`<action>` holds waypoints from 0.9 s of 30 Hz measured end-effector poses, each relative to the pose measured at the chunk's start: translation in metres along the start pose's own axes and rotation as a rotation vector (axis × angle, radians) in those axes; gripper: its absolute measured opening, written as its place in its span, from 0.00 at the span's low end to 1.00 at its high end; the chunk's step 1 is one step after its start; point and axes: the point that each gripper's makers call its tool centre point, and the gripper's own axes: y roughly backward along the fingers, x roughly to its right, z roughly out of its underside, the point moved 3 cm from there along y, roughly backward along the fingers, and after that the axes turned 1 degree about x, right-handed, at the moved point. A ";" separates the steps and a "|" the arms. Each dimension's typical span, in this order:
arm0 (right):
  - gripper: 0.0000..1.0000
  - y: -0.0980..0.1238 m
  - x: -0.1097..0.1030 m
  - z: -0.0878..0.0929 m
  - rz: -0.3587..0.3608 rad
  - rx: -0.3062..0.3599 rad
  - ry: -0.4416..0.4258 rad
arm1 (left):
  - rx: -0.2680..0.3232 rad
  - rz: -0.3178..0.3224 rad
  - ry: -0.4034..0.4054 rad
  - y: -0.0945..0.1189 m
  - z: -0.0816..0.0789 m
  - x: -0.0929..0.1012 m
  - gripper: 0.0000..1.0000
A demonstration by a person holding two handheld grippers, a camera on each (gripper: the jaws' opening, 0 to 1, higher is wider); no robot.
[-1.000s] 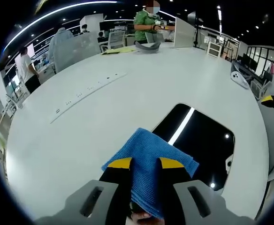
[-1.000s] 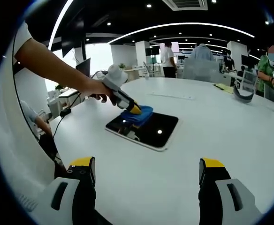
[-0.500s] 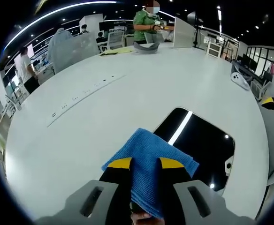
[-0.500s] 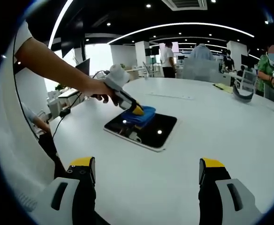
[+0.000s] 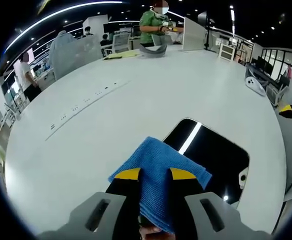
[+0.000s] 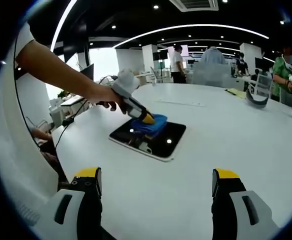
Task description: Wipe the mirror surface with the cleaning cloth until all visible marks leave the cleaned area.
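A dark rectangular mirror (image 5: 213, 155) (image 6: 153, 137) lies flat on the white table (image 5: 151, 85), reflecting ceiling lights. My left gripper (image 5: 153, 175) is shut on a folded blue cleaning cloth (image 5: 156, 162), which rests on the mirror's near left corner. In the right gripper view, the left gripper (image 6: 147, 119) is held by a hand and presses the cloth (image 6: 151, 124) onto the mirror's far left part. My right gripper (image 6: 156, 182) hovers open over the table (image 6: 226, 145), well short of the mirror, with nothing between its yellow-tipped fingers.
A recessed strip with sockets (image 5: 86, 100) runs across the table to the left. A grey curved object (image 5: 153, 49) and yellow papers (image 5: 118, 55) lie at the far edge. Several people (image 5: 153, 22) stand around the office. A white device (image 5: 256, 82) sits at the right.
The left gripper and cloth have slid slightly along the mirror; the view has shifted a little. The right gripper stays open and still.
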 end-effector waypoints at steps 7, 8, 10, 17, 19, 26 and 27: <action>0.91 0.001 0.001 0.000 0.000 0.003 -0.005 | 0.002 0.008 -0.003 -0.005 -0.005 0.006 0.19; 0.91 0.001 0.001 0.000 0.000 0.003 -0.004 | 0.001 0.009 -0.004 -0.006 -0.005 0.007 0.19; 0.91 0.002 0.001 0.001 0.001 0.004 -0.006 | -0.001 0.010 -0.006 -0.007 -0.007 0.008 0.19; 0.91 0.004 0.004 0.000 0.008 0.014 -0.017 | -0.010 0.013 -0.009 -0.011 -0.010 0.013 0.19; 0.91 0.004 0.004 0.000 0.008 0.016 -0.019 | -0.012 0.012 -0.009 -0.011 -0.011 0.014 0.19; 0.91 0.005 0.006 0.000 0.012 0.022 -0.026 | -0.016 0.013 -0.007 -0.015 -0.015 0.016 0.19; 0.91 0.005 0.006 0.001 0.012 0.021 -0.026 | -0.017 0.013 -0.006 -0.015 -0.015 0.017 0.19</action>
